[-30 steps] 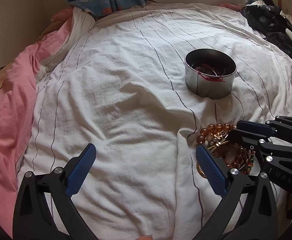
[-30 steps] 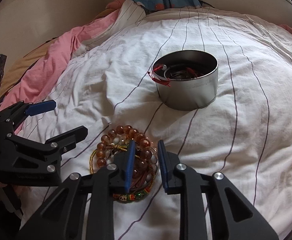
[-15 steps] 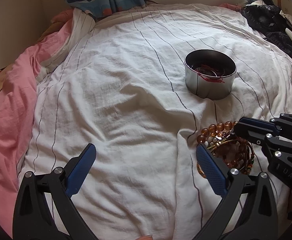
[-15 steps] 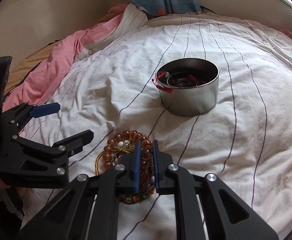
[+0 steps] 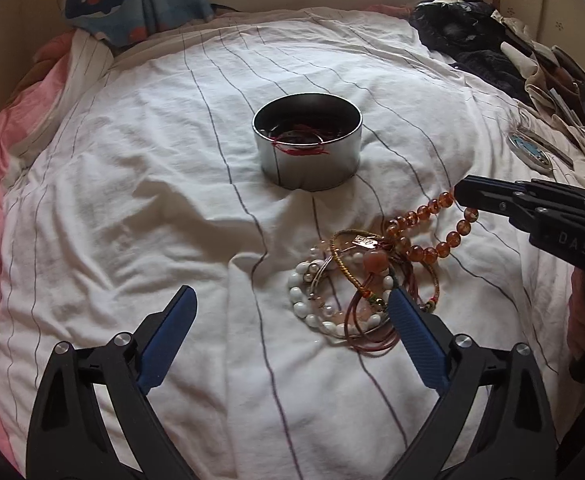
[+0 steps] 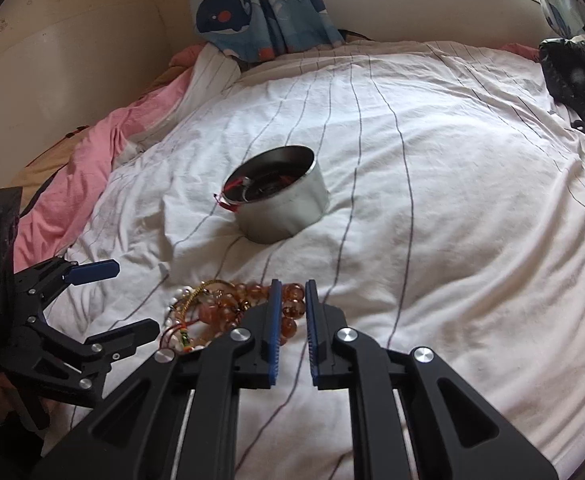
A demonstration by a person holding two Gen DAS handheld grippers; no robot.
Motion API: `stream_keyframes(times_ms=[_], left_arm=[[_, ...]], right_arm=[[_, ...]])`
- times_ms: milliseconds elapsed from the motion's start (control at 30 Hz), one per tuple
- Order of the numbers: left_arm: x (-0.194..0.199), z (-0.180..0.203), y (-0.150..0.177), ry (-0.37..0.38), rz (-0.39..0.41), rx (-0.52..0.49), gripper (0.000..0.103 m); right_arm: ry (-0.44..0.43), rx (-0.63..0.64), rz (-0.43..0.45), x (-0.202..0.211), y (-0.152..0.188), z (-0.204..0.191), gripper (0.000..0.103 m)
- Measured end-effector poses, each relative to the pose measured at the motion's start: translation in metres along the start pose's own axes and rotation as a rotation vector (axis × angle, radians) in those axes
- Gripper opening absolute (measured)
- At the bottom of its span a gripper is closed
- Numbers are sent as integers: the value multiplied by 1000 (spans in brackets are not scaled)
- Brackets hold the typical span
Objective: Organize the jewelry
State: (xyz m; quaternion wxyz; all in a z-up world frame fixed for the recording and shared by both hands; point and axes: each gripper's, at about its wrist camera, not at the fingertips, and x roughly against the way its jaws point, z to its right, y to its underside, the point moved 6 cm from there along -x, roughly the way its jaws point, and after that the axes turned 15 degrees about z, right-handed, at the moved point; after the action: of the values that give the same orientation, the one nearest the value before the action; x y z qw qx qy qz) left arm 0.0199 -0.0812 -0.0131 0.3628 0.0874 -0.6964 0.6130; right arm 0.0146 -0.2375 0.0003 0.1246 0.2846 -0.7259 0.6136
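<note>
Seen from the left wrist, the left gripper stands wide apart with nothing between its blue pads, hovering low over the white striped bedsheet. Just ahead of its right-hand finger lies the heap of bracelets: white beads, a gold cord, thin bangles and red strings tangled together. From the heap's one o'clock side an amber bead bracelet is drawn up taut toward the right gripper, which comes in from three o'clock with its tips pinched on the strand. Toward twelve o'clock of the heap, a little apart, stands the round metal tin, open, with a red cord hanging over its near rim and more pieces inside. A dark pile of clothes sits at the one o'clock edge. Seen from the right wrist, the right gripper has its jaws narrow, and the amber bead bracelet shows between the pads, lifted off the sheet. The heap of bracelets lies at nine o'clock of the tips, the left gripper spread wide beside it. The round metal tin sits at twelve o'clock, well apart from the beads.
</note>
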Motion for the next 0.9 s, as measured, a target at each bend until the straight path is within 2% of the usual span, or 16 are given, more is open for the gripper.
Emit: stream_keyframes(times_ms=[167,300,333,400,600,667,800,900], left_arm=[[-9,19,-5,74,-1,21,91],[-19,30,-1,111,-29,25,81],[-23,30,0,117,-38,40,77],[-28,28,-2,140,-43,87,73],[-39,11,-21,87,16,144,73],[-47,8,-19,62,-6,130,65],[-54,17,-14,91,-33,76,51],[-55,27,-13,123,-23,34,28]], right_arm=[[45,-11,-12,3,1,15,12],[77,-31,-51,-1,9,25,13],[88,-36,-52,-1,9,28,17],[101,-40,-50,-2,11,30,45],[92,-80,-64,-9,16,33,46],[83,-80,-72,-12,18,31,46],[72,-81,-105,-20,23,30,46],[75,-65,-121,-23,27,26,47]])
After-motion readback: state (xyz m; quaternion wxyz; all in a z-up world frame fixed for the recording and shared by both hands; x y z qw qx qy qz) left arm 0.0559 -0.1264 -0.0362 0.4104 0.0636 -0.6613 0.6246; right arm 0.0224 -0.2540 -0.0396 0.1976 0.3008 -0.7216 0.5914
